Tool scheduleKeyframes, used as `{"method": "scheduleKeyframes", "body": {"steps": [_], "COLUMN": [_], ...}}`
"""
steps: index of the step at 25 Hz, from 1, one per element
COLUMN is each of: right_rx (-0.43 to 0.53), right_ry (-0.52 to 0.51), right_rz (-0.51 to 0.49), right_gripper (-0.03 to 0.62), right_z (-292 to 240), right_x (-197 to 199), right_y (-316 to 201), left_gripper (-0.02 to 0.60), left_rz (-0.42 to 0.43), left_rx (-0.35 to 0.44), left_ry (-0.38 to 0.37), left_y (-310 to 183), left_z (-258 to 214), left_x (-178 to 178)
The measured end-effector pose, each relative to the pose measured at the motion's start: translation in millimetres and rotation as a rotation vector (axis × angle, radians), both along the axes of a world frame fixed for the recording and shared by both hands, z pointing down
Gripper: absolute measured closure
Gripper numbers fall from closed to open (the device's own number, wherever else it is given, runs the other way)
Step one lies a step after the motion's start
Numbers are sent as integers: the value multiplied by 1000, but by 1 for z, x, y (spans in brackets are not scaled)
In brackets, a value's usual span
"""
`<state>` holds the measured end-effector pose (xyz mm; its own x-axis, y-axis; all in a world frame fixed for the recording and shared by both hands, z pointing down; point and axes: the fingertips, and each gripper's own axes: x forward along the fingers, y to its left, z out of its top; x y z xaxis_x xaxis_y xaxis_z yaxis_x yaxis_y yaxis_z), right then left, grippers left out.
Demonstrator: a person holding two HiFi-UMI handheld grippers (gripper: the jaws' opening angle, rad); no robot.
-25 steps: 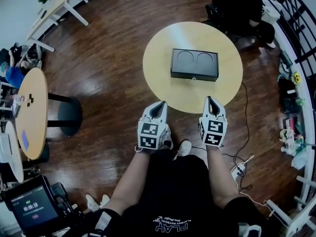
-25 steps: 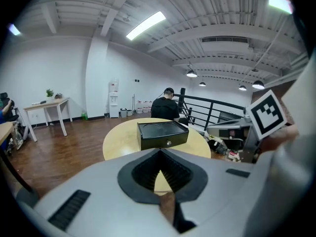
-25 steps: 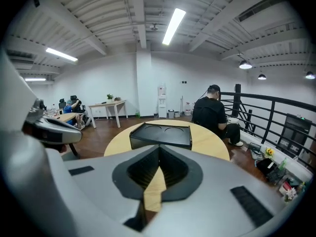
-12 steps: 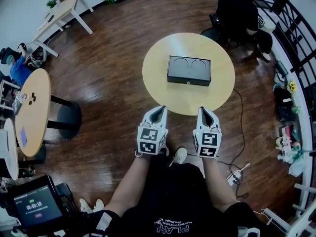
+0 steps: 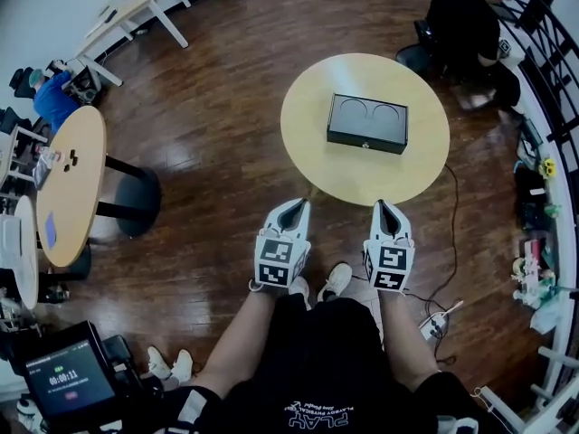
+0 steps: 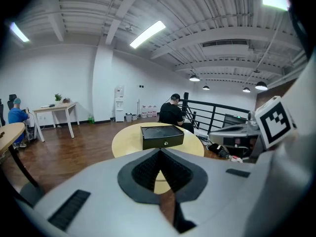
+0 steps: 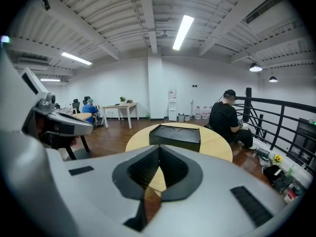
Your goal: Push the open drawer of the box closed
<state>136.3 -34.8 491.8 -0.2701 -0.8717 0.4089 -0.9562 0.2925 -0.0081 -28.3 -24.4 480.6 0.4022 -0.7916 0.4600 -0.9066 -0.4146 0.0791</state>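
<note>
A black box [image 5: 366,123] with two round recesses in its lid lies on the round yellow table [image 5: 317,165]. Its drawer front, with a small knob, looks flush with the box [image 6: 162,137]. The box also shows from a corner in the right gripper view [image 7: 175,136]. My left gripper [image 5: 292,205] and right gripper [image 5: 386,205] hover side by side at the table's near edge, well short of the box. Both are shut with nothing held. In their own views the left gripper [image 6: 160,152] and right gripper [image 7: 159,148] point at the box.
A person in black [image 5: 470,21] sits beyond the table at the back right. A black railing [image 5: 552,70] runs along the right. Another round table [image 5: 68,183] stands at the left. A cable [image 5: 450,197] trails on the wooden floor to a power strip [image 5: 434,319].
The head view has shifted, so the table and box now sit further right. Both grippers have stayed shut and drawn back slightly to the table's near edge.
</note>
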Motion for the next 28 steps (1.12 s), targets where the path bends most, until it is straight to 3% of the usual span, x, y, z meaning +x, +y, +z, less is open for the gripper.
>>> {"method": "scheduleKeyframes", "body": {"steps": [5, 17, 22, 28], "right_rx": [18, 21, 12, 44], "right_ry": [-3, 20, -2, -4], "right_rz": [11, 55, 122, 102], "right_gripper": [588, 588, 588, 588], "right_z": [-5, -11, -17, -24], "right_x": [-9, -72, -71, -63], "right_y": [9, 104, 140, 176], "left_gripper": [584, 585, 586, 584], "left_rz": [-14, 99, 125, 130], "left_rx": [4, 11, 5, 9], "left_ry": [22, 84, 96, 90], "left_y": [10, 88, 118, 157], "left_z": [-1, 1, -2, -6], "left_x": [-17, -54, -56, -42]}}
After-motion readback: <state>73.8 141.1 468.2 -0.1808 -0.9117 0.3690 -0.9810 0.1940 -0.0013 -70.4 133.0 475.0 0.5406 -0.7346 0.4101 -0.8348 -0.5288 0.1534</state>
